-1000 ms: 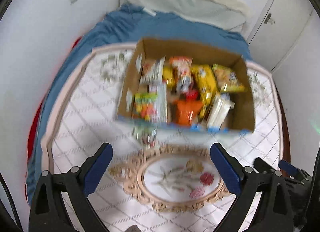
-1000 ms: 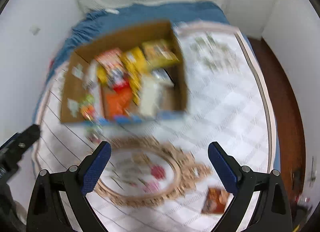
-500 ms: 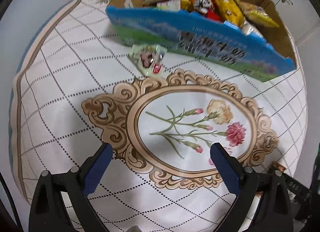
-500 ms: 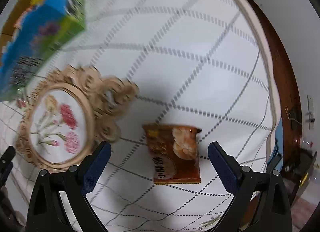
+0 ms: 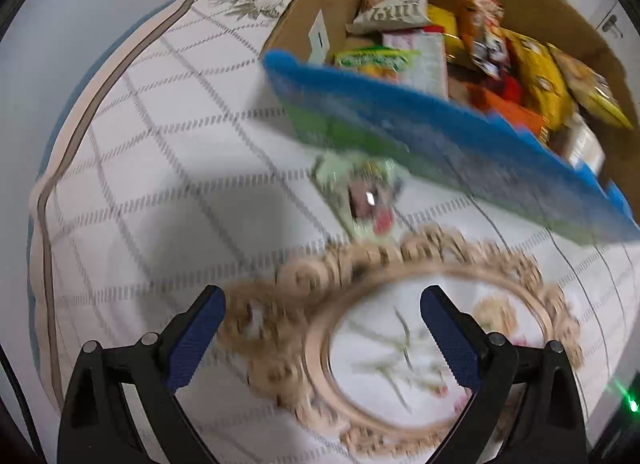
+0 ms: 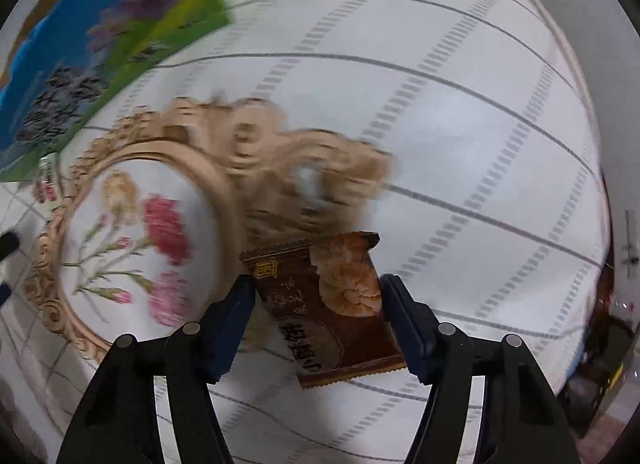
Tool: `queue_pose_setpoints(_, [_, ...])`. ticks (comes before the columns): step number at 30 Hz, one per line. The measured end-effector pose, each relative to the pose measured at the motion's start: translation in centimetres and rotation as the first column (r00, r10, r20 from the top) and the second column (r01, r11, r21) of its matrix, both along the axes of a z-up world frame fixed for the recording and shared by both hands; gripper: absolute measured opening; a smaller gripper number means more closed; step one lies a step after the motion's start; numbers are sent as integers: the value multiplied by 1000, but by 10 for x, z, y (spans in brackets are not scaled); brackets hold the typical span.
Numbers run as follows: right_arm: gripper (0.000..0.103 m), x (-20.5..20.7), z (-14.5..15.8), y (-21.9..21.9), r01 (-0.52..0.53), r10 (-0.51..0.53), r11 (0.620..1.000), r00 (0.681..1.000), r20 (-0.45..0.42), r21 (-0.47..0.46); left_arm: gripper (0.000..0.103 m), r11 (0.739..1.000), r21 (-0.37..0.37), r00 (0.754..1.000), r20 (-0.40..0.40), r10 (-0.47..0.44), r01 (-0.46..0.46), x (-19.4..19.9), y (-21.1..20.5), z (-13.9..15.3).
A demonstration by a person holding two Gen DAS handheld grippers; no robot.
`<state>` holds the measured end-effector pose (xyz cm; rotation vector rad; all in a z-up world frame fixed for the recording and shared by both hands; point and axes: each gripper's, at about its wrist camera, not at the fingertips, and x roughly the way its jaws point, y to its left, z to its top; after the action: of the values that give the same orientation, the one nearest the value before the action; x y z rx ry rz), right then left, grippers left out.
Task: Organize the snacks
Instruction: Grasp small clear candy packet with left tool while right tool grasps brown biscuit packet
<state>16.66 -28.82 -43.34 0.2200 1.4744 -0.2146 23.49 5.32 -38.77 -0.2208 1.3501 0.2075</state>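
Right tool has closed on crinkly brown packet.

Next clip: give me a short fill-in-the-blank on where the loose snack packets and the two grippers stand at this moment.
1. The brown snack packet with a pastry picture sits between the pads of the ____ gripper, whose jaws have just been closing.
2. The left gripper is ____, nothing between its pads.
3. The pale green snack packet lies on the tablecloth just in front of the cardboard ____ full of snacks.

Missing words: right; open; box
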Motion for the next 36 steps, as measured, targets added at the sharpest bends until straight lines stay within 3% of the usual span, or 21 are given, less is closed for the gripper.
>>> queue_pose_setpoints(11, [69,10,-10,29,-45,44,998,999,7,51,100,995,19,994,-61,-92,93,76,-11,-47])
queue_pose_setpoints(12, [69,9,-13,30,-45,45,998,999,6,53,96,994,16,993,-56,-103,104,78,-13,-50])
queue_pose_setpoints(13, [69,7,-13,28,-45,45,997,999,5,60,80,993,21,992,-48,-114,116,78,-16,-51])
queue_pose_setpoints(15, [68,0,-17,21,-48,47,996,999,6,70,64,991,38,991,-42,-130,132,75,-20,-52])
queue_pose_setpoints(16, [68,4,-19,19,-51,50,996,999,6,72,64,990,38,990,-36,-138,139,72,-23,-51])
queue_pose_setpoints(22, [65,20,-21,13,-71,72,990,997,0,122,63,980,36,980,-48,-193,195,24,-34,-46])
queue_pose_setpoints(31, [63,-37,-19,13,-125,139,967,989,-51,224,63,971,-48,961,-140,-240,235,-112,-53,-35])
queue_pose_setpoints(36, [63,-73,-23,17,-141,168,959,982,-92,246,63,977,-50,958,-190,-213,207,-160,-54,-44])
